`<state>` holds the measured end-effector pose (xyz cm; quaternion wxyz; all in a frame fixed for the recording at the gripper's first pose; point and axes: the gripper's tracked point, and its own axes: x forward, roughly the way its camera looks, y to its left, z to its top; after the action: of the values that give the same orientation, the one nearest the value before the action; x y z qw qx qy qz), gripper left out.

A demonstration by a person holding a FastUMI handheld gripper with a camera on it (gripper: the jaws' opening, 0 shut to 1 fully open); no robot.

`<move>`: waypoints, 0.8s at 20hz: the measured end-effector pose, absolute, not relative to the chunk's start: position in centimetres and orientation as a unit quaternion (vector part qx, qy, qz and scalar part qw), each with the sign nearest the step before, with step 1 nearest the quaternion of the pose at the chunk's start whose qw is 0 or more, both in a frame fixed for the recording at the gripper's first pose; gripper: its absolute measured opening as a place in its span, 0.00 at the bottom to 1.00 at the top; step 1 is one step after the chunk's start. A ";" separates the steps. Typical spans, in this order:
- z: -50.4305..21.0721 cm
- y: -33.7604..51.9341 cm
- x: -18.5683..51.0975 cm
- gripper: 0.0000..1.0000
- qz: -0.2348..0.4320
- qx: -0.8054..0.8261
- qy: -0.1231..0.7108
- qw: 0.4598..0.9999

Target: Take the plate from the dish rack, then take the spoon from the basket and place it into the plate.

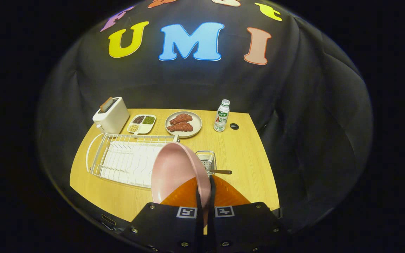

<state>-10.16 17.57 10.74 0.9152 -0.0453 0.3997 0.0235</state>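
I am gripping the pink plate (174, 168) by its rim, my gripper (205, 196) fingers pinched together on it, holding it tilted above the table's (244, 154) near edge, beside the white dish rack (125, 158). The spoon (220, 172) is lying in the small basket (206, 159) just beyond.

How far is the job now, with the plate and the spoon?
Done: the round pink plate is out of the white wire dish rack, held tilted above the wooden table. In hand: the claw is shut on its rim, both fingers pressing it. Left: set the plate down, then take the spoon from the small wire basket and lay it in the plate.
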 end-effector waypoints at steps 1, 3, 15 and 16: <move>10.2 17.3 -11.2 0.04 0.027 -0.043 0.409 0.911; 9.0 17.1 -12.8 0.04 0.036 -0.034 0.426 0.903; -1.4 18.6 -16.5 0.04 0.068 0.033 0.516 0.853; -2.6 19.3 -16.6 0.04 0.080 0.034 0.522 0.848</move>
<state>-16.57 19.26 -2.60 0.8483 0.0340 0.5223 0.0801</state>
